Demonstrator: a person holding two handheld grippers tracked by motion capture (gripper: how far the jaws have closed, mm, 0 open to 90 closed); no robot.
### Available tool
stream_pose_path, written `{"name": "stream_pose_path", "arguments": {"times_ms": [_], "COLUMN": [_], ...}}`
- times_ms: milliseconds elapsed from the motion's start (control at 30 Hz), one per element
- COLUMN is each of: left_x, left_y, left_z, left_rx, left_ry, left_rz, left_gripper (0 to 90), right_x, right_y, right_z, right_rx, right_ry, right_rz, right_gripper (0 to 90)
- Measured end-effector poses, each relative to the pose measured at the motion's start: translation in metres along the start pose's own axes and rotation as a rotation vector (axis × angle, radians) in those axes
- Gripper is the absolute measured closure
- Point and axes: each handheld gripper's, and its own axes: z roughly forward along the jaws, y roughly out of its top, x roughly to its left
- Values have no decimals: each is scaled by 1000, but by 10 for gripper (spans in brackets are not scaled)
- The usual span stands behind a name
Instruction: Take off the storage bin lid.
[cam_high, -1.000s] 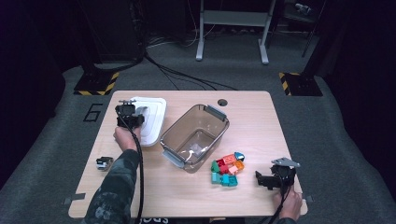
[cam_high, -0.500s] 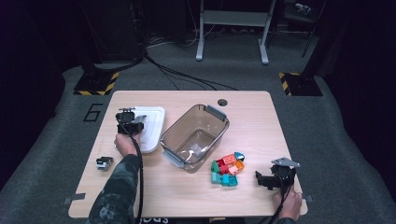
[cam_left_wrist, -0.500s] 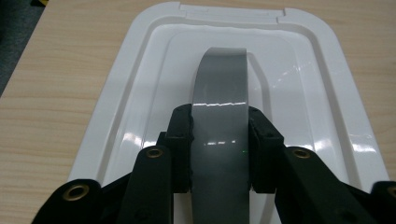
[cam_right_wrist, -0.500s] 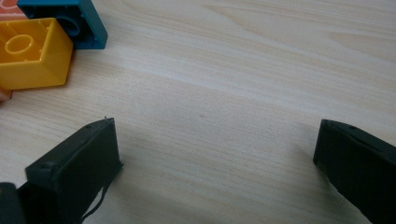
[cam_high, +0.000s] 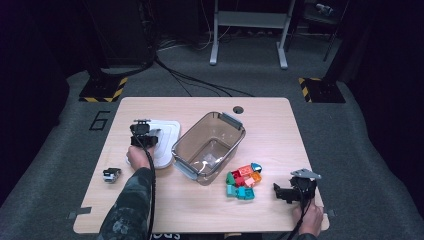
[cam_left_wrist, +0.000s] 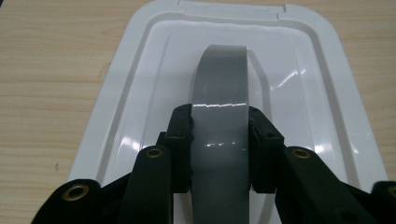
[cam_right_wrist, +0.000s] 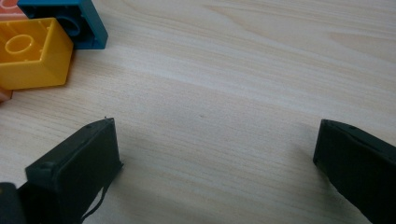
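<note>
- Nearest the camera in the high view, low in the frame at the right, the right gripper (cam_high: 286, 192) sits on the light wooden table (cam_high: 270, 125) with the person's hand behind it. In the right gripper view its two black jaws stand wide apart with nothing but bare wood between them, so it's got hold of nothing.
- Just left of it, lower centre-right of the high view, there's a little heap of coloured plastic building blocks (cam_high: 242, 180): teal, red, orange, green. The right gripper view catches a yellow block (cam_right_wrist: 32, 58) and a blue block (cam_right_wrist: 67, 21) in its upper left corner, clear of the jaws.
- Lower left of the high view, a small black-and-white object (cam_high: 111, 174) lies by itself near the camo sleeve. Too small to tell what it is.
- Centre of the high view: a clear smoky-grey plastic storage box (cam_high: 186, 145) with grey end clips, open on top, sitting at an angle.
- Left of the box, just beside it, is the white rectangular plastic lid (cam_high: 167, 135), lying flat on the table. The left gripper (cam_high: 143, 137) is down on it.
- In the left gripper view the left jaws are clamped on the grey arched handle (cam_left_wrist: 220, 93) in the middle of that lid, pads pressing both sides of the strip.
- Farthest up the frame: dark carpet, cables and a grey metal stand (cam_high: 247, 20).
</note>
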Motion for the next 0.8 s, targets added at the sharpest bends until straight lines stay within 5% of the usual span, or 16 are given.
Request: {"name": "stream_pose_path", "arguments": {"times_ms": [100,233,433,800], "left_x": [0,2,15,24], "left_y": [0,6,13,11], "left_z": [0,-10,-30,-67], "left_rx": [12,29,18,-20], "left_ry": [-17,-41,-59,-143], "left_rz": [-6,22,21,92], "left_gripper": [659,355,147,19], "right_x": [0,0,0,0], "right_y": [0,0,0,0], "right_z": [0,0,0,0], "right_rx": [-2,0,1,3], "right_ry": [1,-1,-1,4], "right_rz": [-6,1,1,-11], "right_gripper": [0,0,0,0]}}
